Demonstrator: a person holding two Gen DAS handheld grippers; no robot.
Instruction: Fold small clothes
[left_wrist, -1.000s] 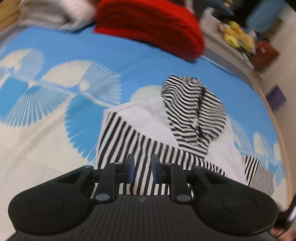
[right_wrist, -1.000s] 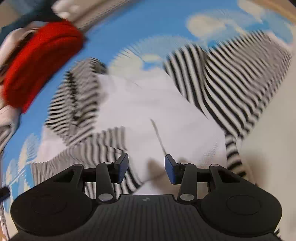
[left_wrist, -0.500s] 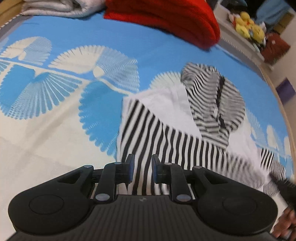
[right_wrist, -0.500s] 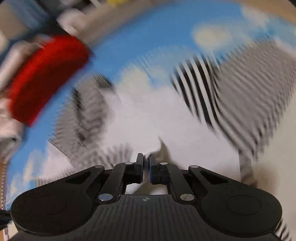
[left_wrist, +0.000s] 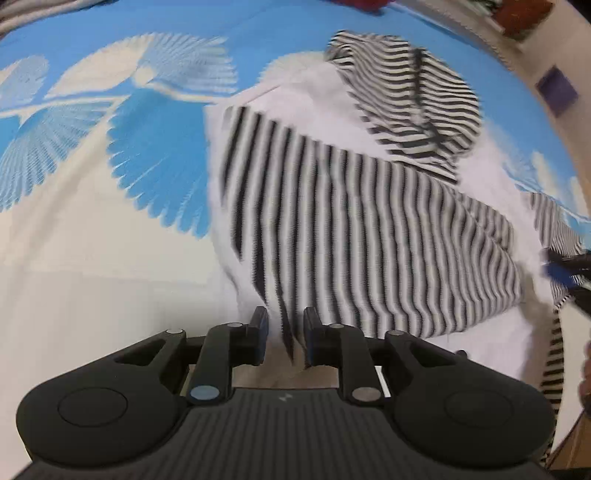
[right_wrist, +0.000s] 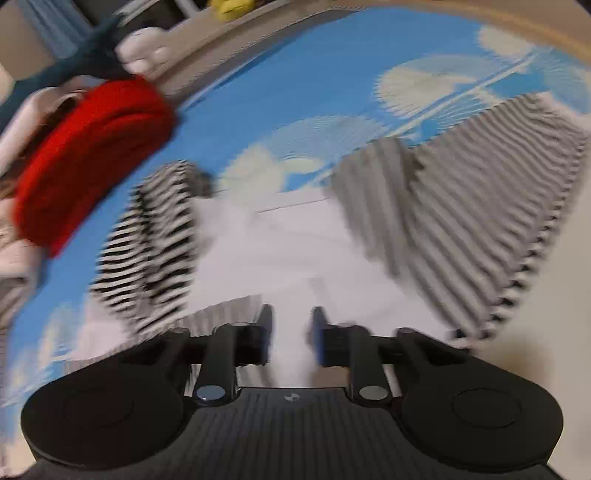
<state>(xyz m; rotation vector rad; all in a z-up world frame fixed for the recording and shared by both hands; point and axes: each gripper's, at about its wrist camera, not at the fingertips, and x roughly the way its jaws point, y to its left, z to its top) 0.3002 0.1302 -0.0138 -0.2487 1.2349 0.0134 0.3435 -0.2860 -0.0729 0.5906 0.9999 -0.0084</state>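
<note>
A small white hooded top with a black-and-white striped hood lies on the blue and cream bed cover. One striped sleeve is folded across its body. My left gripper is low over the sleeve's near end, pointing steeply down. Its jaws are opening, with a striped fold between them that the pads do not press. My right gripper is over the white body, jaws opening, white cloth loose between them. The right gripper's blue fingertips show blurred by the other sleeve.
A red knitted garment lies beyond the hood, with pale folded cloth beside it. The bed's wooden edge curves along the far side. A hand shows at the right edge. Bare cover lies left of the top.
My left gripper has sunk closer to the folded sleeve and its jaws have widened a little. The right gripper pinched shut on white cloth half a second ago and has since parted.
</note>
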